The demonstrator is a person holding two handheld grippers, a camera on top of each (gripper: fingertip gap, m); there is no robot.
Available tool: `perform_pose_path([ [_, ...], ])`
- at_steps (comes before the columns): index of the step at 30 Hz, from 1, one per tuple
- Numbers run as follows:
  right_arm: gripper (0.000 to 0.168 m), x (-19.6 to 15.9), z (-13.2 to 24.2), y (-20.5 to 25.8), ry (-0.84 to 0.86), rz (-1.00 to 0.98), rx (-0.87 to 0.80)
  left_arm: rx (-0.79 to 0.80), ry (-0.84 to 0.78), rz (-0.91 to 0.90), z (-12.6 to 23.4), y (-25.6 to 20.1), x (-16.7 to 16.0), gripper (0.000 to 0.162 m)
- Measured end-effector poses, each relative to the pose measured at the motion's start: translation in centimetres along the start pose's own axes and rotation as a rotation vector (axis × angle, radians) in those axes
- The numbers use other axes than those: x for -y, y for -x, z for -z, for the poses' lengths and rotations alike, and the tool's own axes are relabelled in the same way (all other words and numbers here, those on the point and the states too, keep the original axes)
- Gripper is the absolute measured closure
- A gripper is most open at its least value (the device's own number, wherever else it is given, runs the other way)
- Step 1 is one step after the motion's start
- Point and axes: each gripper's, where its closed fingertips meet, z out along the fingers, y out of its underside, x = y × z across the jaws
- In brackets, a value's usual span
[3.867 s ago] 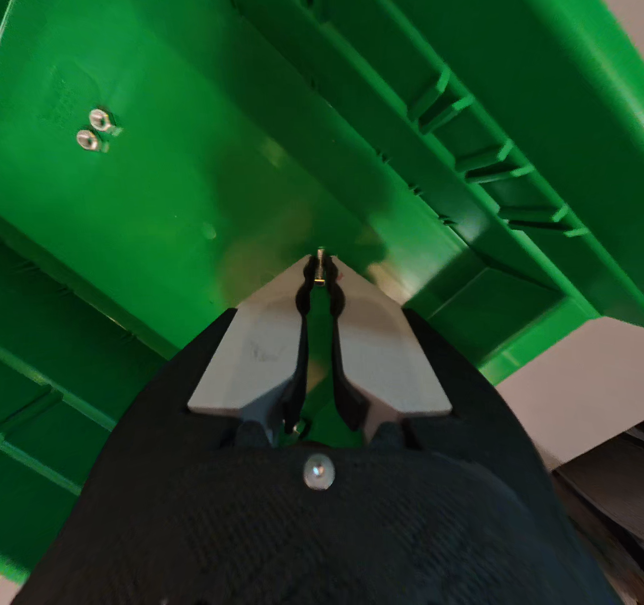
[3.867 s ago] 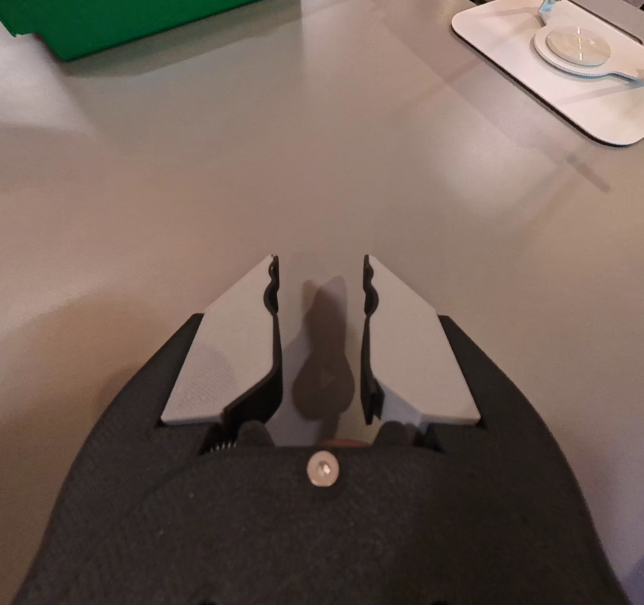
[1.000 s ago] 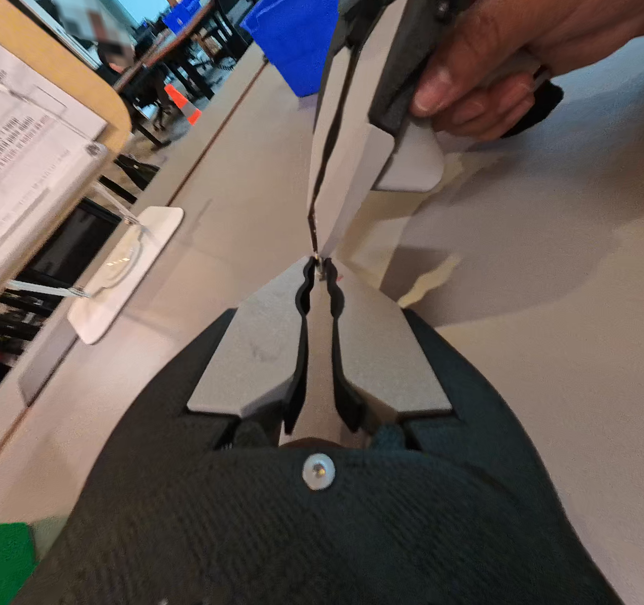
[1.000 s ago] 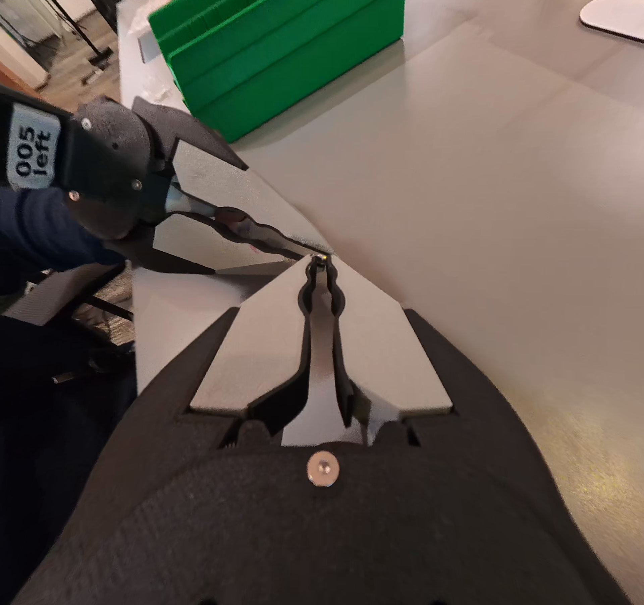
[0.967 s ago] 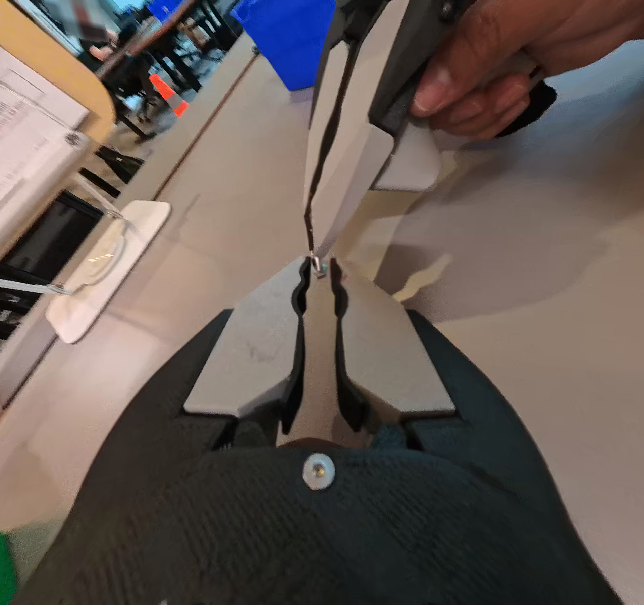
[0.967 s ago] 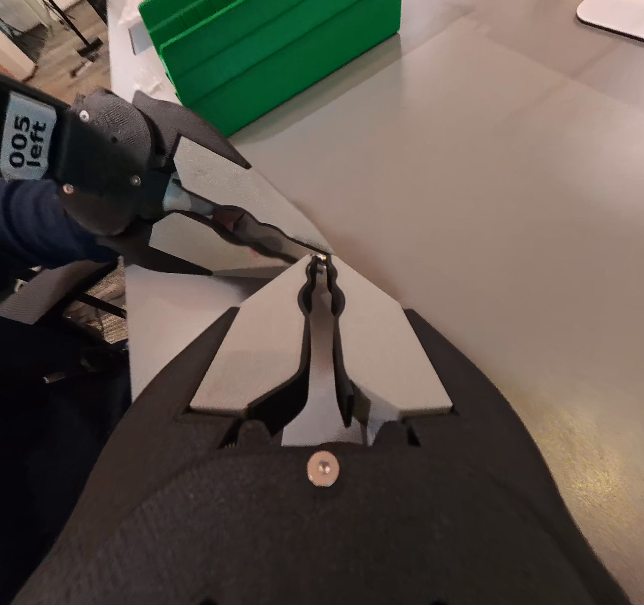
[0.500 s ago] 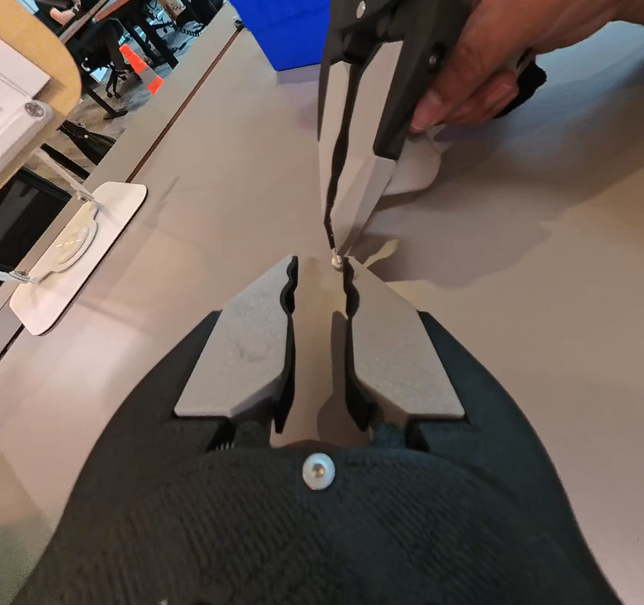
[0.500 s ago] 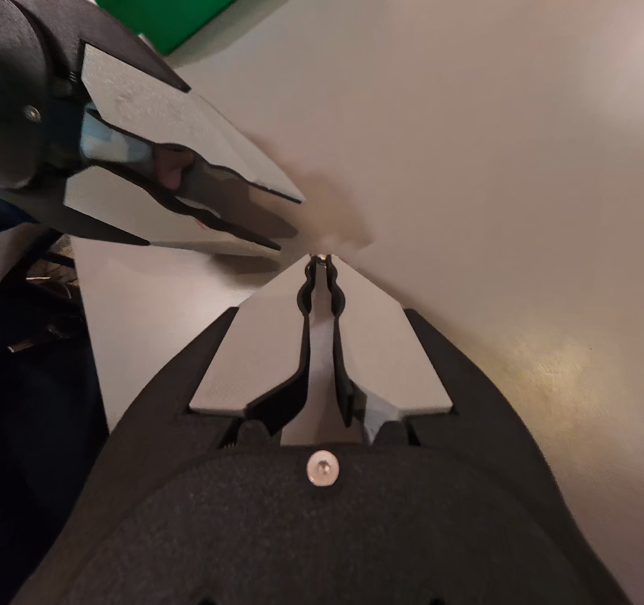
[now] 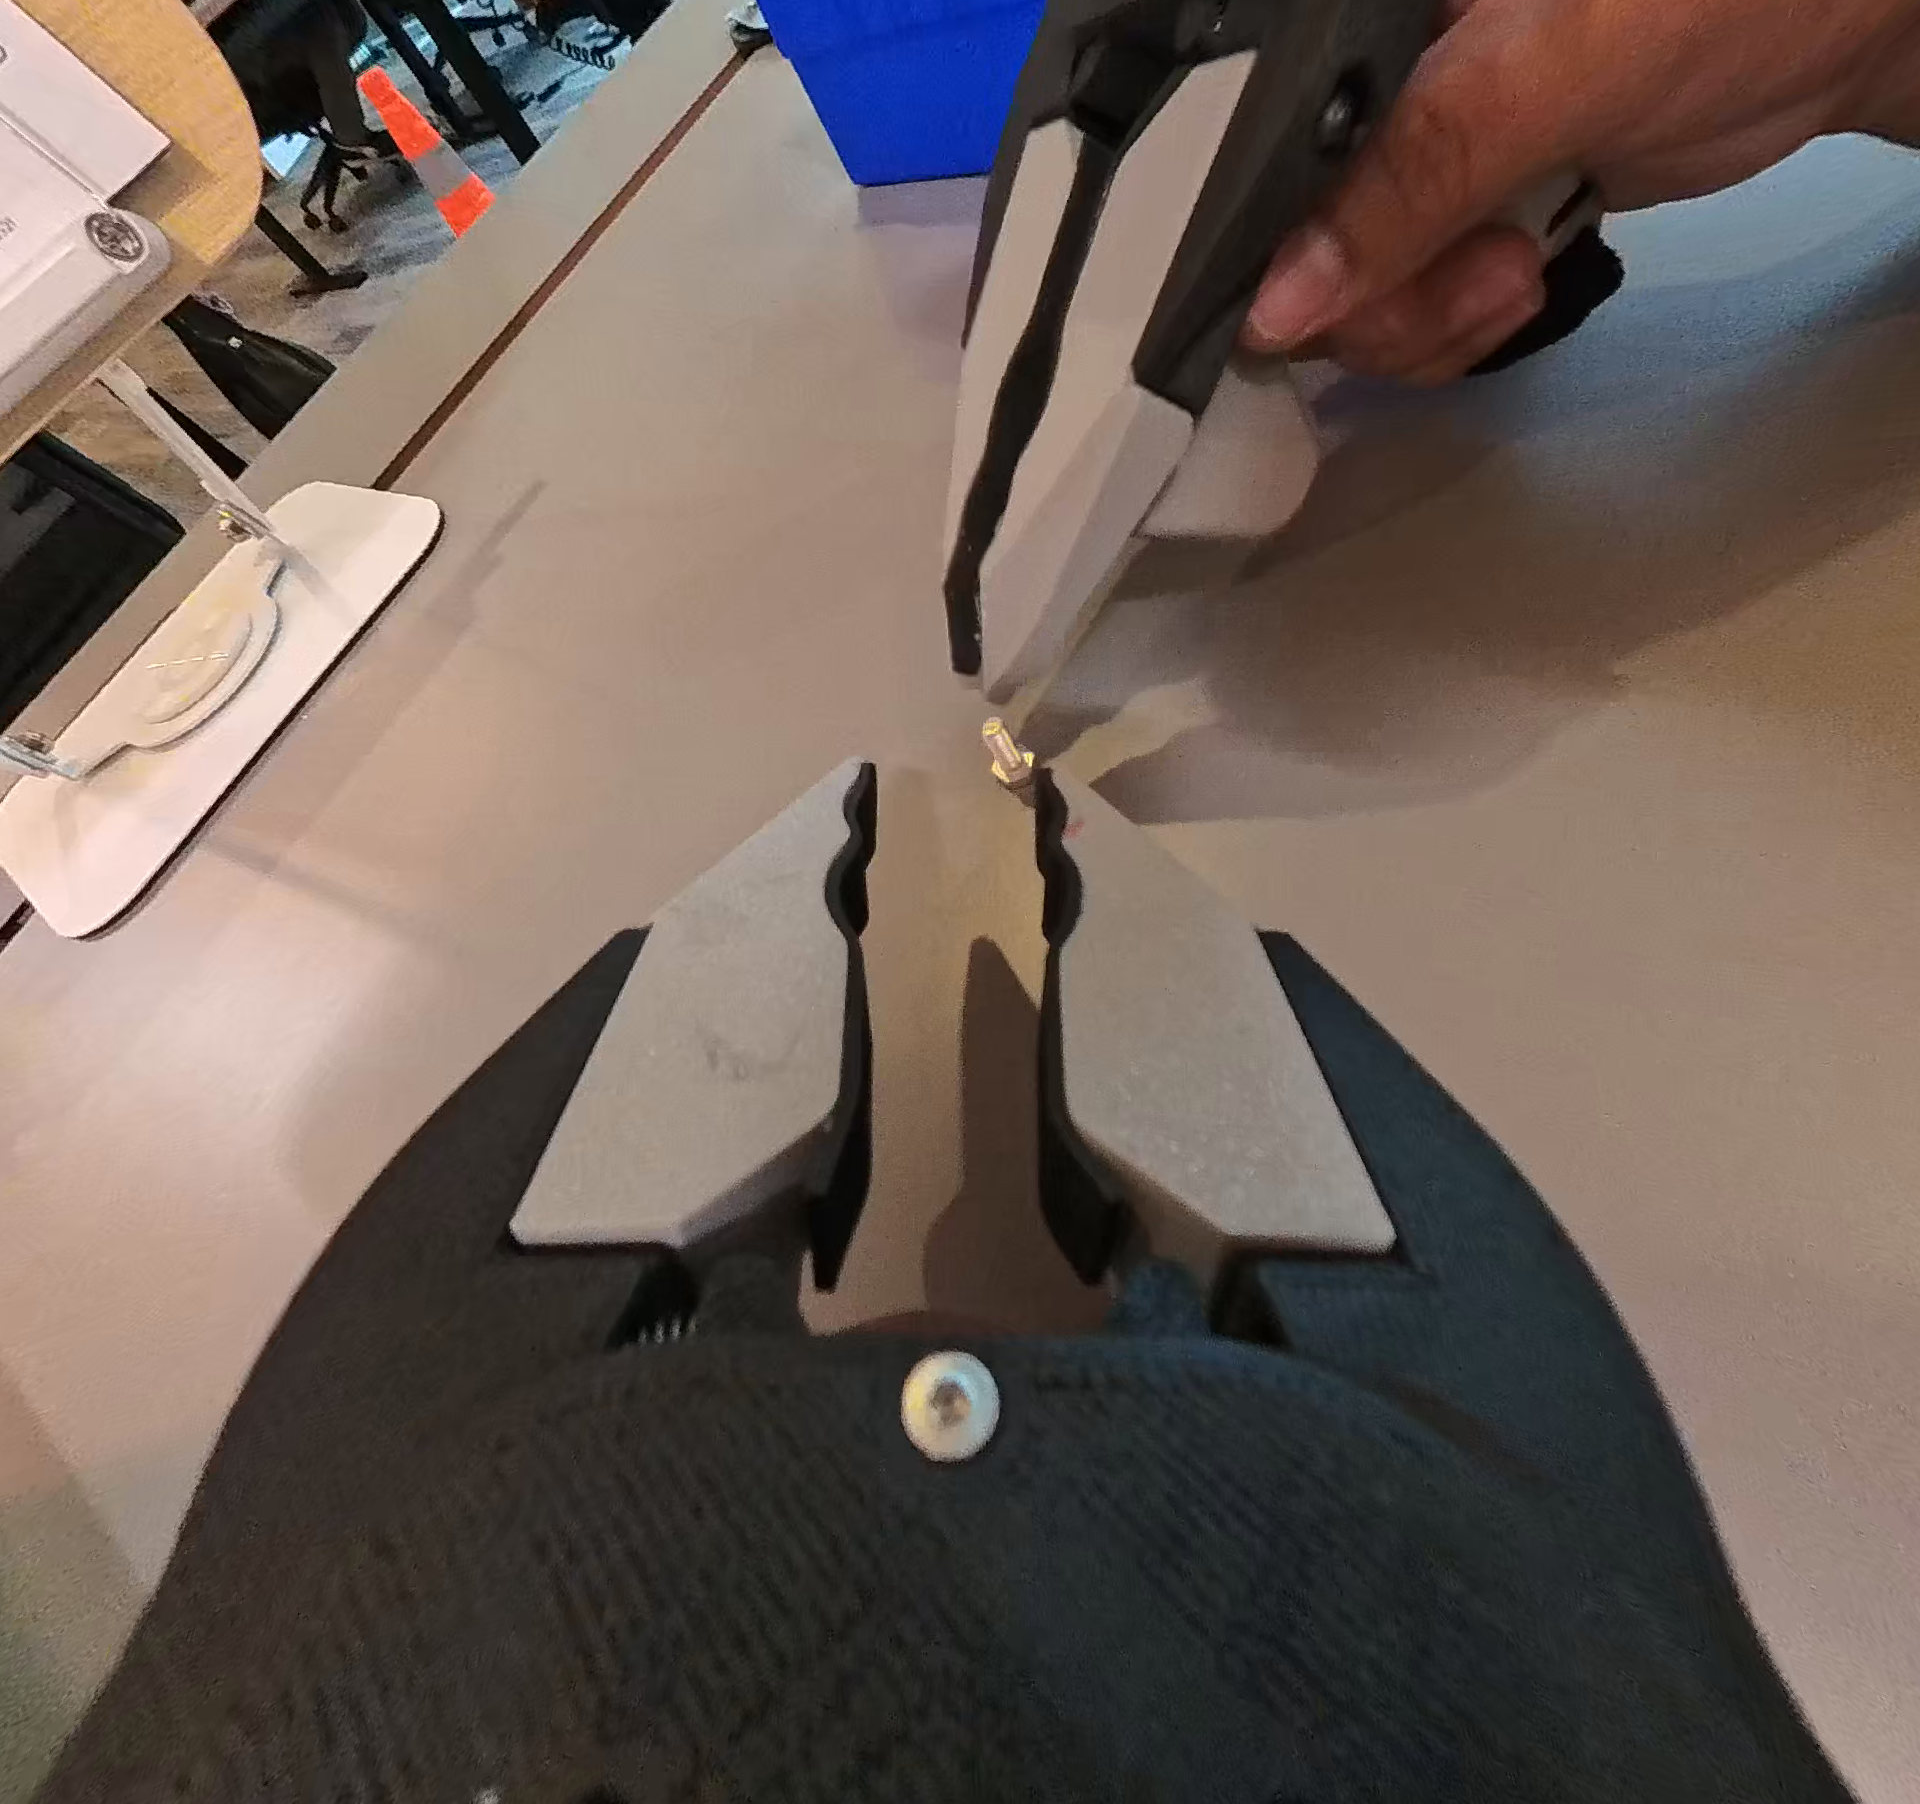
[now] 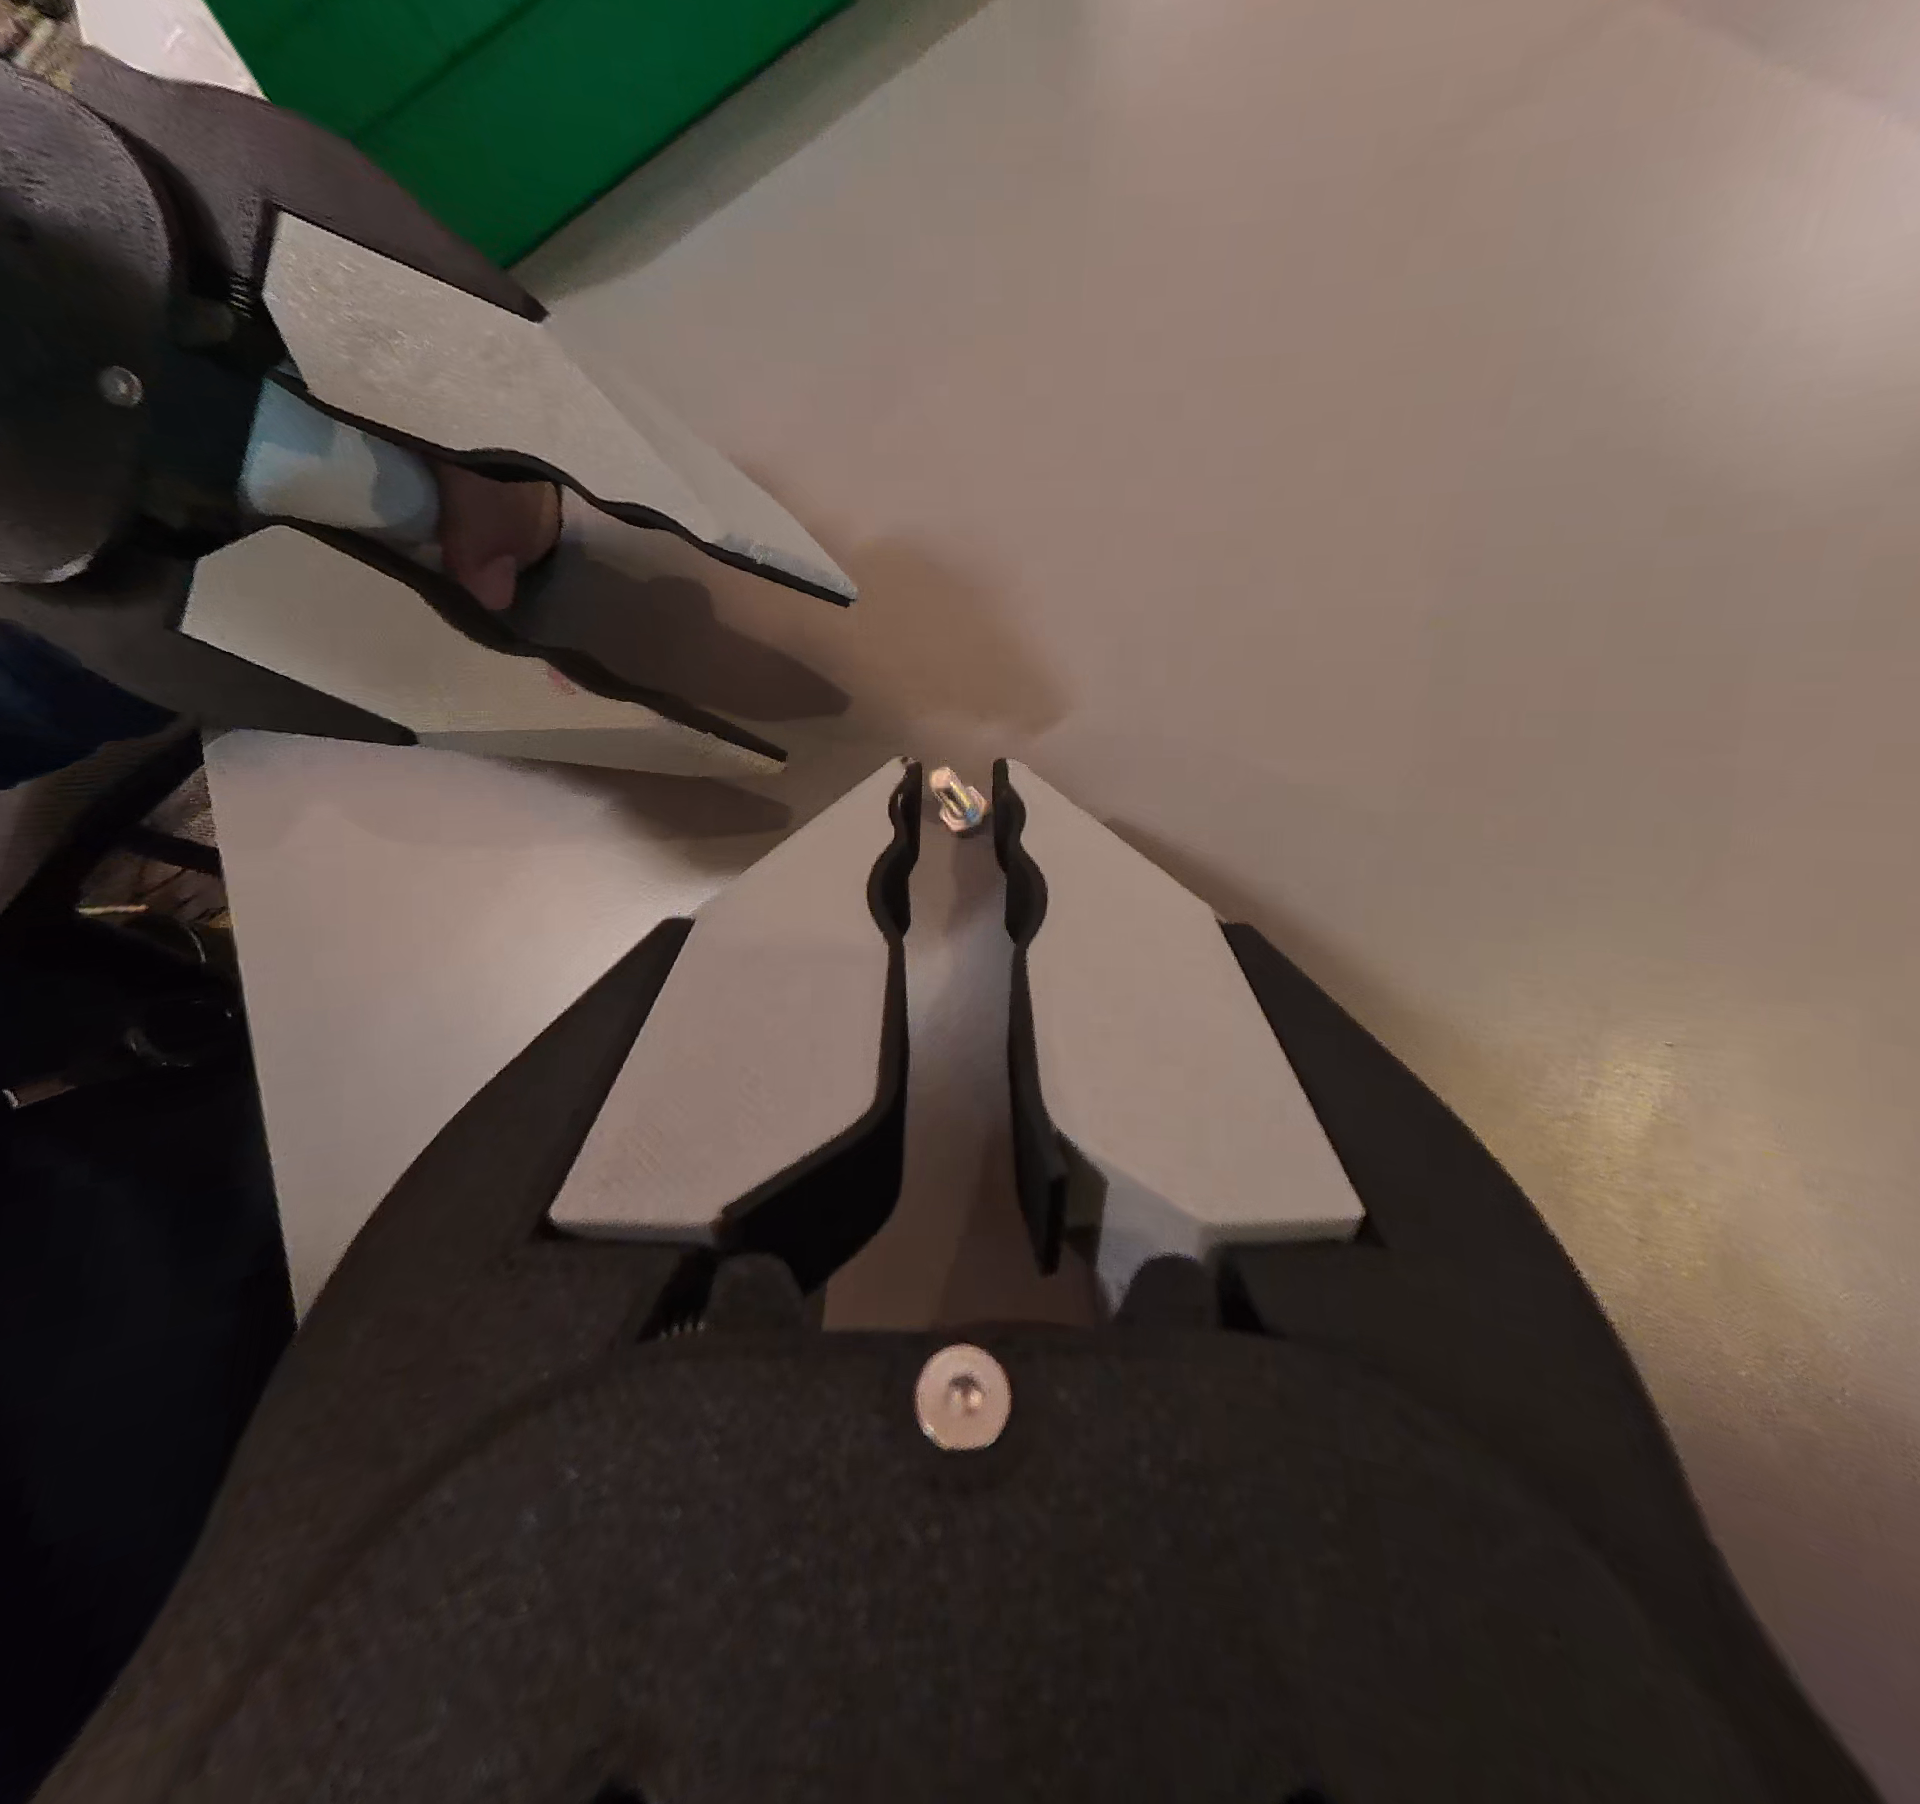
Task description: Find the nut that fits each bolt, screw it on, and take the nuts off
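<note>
A small silver bolt point(image 9: 1006, 752) stands on the grey table point(image 9: 1455, 923) with a hex part at its lower end. I cannot tell whether that part is a nut or the head. My left gripper point(image 9: 951, 775) is open, and its right fingertip is just beside the bolt. My right gripper point(image 9: 982, 674), held by a hand, points down just above the bolt. In the right wrist view the bolt point(image 10: 956, 800) lies between the parted tips of the right gripper point(image 10: 956, 767), not pinched. The left gripper point(image 10: 814, 676) shows open at the left.
A blue bin point(image 9: 904, 40) stands at the far end of the table. A green bin point(image 10: 540, 40) stands behind the left gripper. A white stand base point(image 9: 208, 674) sits at the left. The table edge point(image 10: 249, 923) runs close on the left in the right wrist view. My left and right fingertips are right by each other.
Both grippers were shut on the bolt a second ago. The left opened first, then the right opened and lifted slightly. The bolt now rests on the table.
</note>
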Motion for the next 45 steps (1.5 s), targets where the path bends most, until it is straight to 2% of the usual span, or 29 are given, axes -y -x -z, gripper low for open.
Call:
perform_pose_path([
  [5,0.157,1.2,0.7,0.2,-0.065,0.070,-0.029,0.004,0.008,0.014,0.0,0.3,-0.2,0.133],
  [9,0.158,2.8,1.8,-0.5,-0.146,0.199,-0.150,0.103,-0.028,0.021,1.7,2.7,0.7,0.127],
  [13,0.158,3.6,2.5,-0.6,-0.207,0.175,-0.136,0.166,-0.148,0.104,6.1,6.0,3.3,0.126],
  [17,0.157,3.6,2.6,-1.3,-0.216,0.138,-0.134,0.314,-0.164,0.110,12.7,11.9,3.7,0.127],
  [22,0.157,3.4,2.3,-2.0,-0.208,0.136,-0.154,0.426,-0.101,0.195,20.1,19.0,0.2,0.125],
  [26,0.158,3.5,2.1,-2.7,-0.214,0.155,-0.190,0.499,-0.007,0.260,23.4,22.7,-4.5,0.125],
  [31,0.158,3.9,2.1,-3.8,-0.246,0.132,-0.217,0.459,0.141,0.359,23.0,25.2,-10.1,0.126],
  [40,0.157,3.0,1.4,-4.8,-0.204,0.099,-0.218,0.197,0.579,0.518,17.1,27.3,-19.2,0.133],
  [45,0.157,2.9,1.4,-4.5,-0.183,0.158,-0.245,0.131,0.702,0.598,15.3,28.0,-21.9,0.136],
])
